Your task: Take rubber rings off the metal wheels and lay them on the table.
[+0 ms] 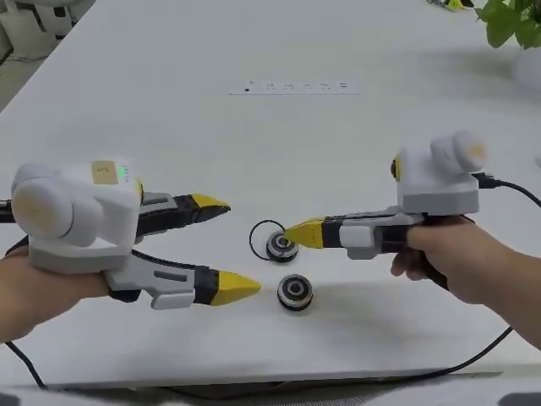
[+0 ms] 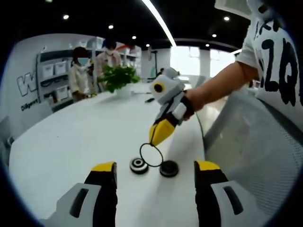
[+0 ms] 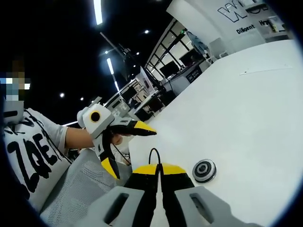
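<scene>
The right hand-held gripper [image 1: 296,233] has its jaws pressed together on a thin black rubber ring [image 1: 252,238]. The loop dangles from the yellow tips right over the silver wheel [image 1: 281,246]. In the left gripper view the ring hangs as an open hoop, with its lower edge dipping down beside that wheel, and it looks free of the metal. In the right gripper view a strand of it comes up out of the shut tips.

So one ring looks to be off. The silver wheel shows a bright, bare-looking rim, which fits. The ring is not yet down on the white surface [image 1: 254,135], so that step isn't finished.

Just beside the silver wheel, on the person's side of it, sits the dark wheel [image 1: 294,292]. Its outer band looks black all round, so my read is that it still wears its ring, and that pull is left to do.

The left hand-held gripper [image 1: 238,246] hovers to the left of the silver wheel with its jaws spread wide, holding nothing and touching nothing. I'd put the task at roughly the halfway mark: lay this ring down, then strip the dark wheel.
</scene>
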Demonstrator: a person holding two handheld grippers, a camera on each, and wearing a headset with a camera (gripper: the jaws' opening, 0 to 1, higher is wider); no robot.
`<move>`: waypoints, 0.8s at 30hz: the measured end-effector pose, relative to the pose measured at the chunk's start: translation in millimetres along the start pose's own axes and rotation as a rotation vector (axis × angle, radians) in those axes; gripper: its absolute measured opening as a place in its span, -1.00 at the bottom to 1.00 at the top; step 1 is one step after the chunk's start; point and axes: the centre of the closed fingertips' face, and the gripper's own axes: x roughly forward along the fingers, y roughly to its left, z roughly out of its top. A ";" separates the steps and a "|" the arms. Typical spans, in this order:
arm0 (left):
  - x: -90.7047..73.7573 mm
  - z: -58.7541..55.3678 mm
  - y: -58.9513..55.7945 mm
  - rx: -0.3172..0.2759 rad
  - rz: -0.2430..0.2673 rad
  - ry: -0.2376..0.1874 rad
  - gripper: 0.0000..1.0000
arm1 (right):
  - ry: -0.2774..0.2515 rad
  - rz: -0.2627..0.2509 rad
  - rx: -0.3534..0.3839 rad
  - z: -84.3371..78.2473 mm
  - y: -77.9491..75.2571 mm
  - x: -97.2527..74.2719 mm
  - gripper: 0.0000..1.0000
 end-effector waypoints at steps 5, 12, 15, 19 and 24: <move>-6.4 -3.1 5.8 -0.009 0.016 0.001 0.41 | 0.014 0.009 -0.011 1.8 0.9 4.7 -1.00; -13.5 -8.3 9.2 -0.025 0.033 0.001 0.48 | 0.031 0.017 -0.018 1.7 1.2 11.5 -1.00; -15.9 -11.4 8.5 -0.026 0.035 0.006 0.51 | 0.045 0.022 -0.021 -0.1 1.7 15.1 -1.00; -18.6 -13.2 9.7 -0.020 0.049 0.007 0.58 | 0.057 0.023 -0.022 -2.1 1.2 18.4 -1.00; -21.2 -15.6 8.9 -0.028 0.049 0.011 0.59 | 0.078 0.022 -0.024 -7.3 0.0 24.5 -1.00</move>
